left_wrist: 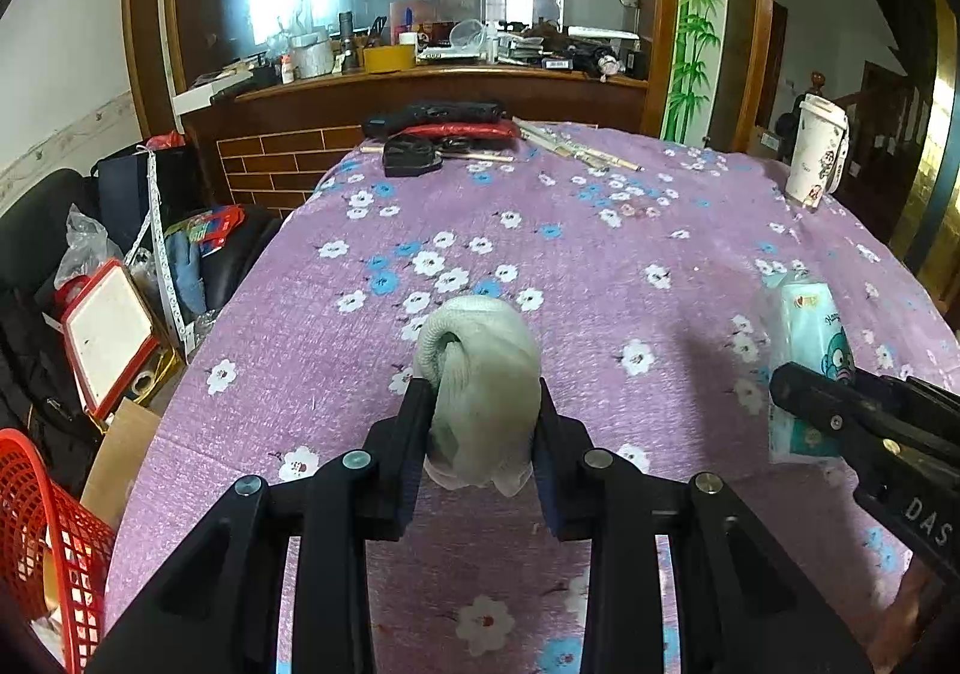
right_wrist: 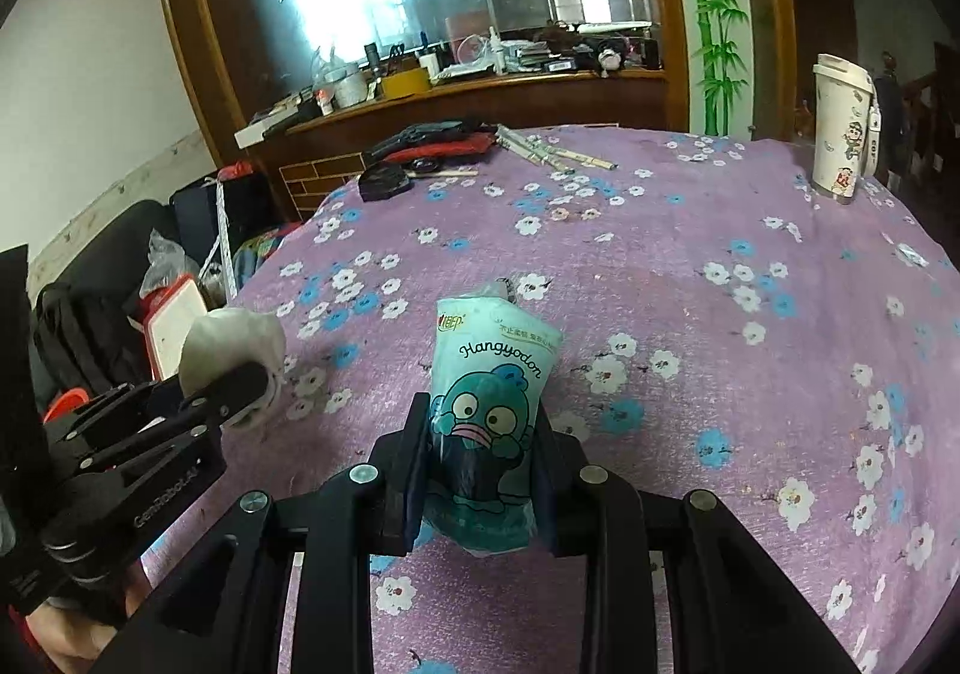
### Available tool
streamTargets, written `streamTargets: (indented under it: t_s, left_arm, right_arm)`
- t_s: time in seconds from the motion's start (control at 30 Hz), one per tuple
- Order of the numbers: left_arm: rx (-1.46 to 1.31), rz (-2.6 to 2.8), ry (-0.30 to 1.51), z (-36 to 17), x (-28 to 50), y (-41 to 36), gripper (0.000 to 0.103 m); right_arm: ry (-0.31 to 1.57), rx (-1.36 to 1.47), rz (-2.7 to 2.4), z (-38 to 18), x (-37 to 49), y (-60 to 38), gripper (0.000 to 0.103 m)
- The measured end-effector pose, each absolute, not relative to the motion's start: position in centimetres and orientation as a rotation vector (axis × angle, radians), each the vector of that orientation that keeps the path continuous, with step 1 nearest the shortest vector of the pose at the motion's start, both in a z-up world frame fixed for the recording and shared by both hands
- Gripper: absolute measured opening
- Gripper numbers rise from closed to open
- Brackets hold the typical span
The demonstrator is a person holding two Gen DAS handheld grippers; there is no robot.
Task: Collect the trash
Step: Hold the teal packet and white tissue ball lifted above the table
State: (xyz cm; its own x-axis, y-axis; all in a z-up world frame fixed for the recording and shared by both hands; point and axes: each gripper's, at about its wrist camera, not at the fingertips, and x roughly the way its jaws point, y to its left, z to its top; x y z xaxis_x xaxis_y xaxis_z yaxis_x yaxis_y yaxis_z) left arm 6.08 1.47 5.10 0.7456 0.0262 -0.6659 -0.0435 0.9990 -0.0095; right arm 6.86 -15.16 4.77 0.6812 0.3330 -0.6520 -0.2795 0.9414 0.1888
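Observation:
A rolled pale grey-green cloth bundle [left_wrist: 480, 350] sits between the fingers of my left gripper [left_wrist: 480, 392], which is shut on it just above the purple flowered tablecloth [left_wrist: 600, 266]. My right gripper [right_wrist: 480, 410] is shut on a light blue tissue pack [right_wrist: 498, 362] printed with a cartoon fish and held upright over the cloth. In the left wrist view the tissue pack [left_wrist: 804, 314] shows at the right. In the right wrist view the cloth bundle [right_wrist: 234, 338] shows at the left, in the left gripper's fingers [right_wrist: 240, 380].
A red mesh basket [left_wrist: 42, 524] stands below the table's left edge, beside cardboard and clutter. A white lidded cup [left_wrist: 813, 158] stands at the far right of the table. Black and red items [left_wrist: 444, 125] and thin sticks [left_wrist: 570, 146] lie at the far end.

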Motion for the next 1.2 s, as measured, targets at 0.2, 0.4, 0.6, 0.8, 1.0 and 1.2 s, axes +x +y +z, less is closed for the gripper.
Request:
streamTargets:
  t_s: [0.2,0.4,0.6,0.8,1.0,1.2]
  left_arm:
    - [-0.022,0.059,0.716,5.2,5.9,1.9,0.031]
    - [-0.018,0.048,0.699,5.5,5.5,1.7,0.031]
    - [-0.016,0.044,0.694,5.7,5.3,1.6,0.031]
    - [-0.013,0.043,0.693,5.7,5.3,1.5,0.031]
    - [-0.012,0.046,0.69,5.7,5.2,1.4,0.031]
    - [-0.007,0.045,0.686,5.9,5.2,1.3,0.031]
  right_arm:
    - [0.737,0.034,0.359,4.7,6.4,-14.0,0.031]
    - [0.747,0.027,0.356,4.4,6.6,-13.9,0.031]
    - [0.743,0.03,0.348,4.5,6.6,-14.0,0.031]
    - [0.741,0.031,0.35,4.6,6.6,-14.1,0.031]
    - [0.742,0.031,0.352,4.5,6.5,-14.2,0.031]
    - [0.742,0.028,0.349,4.5,6.4,-14.2,0.031]
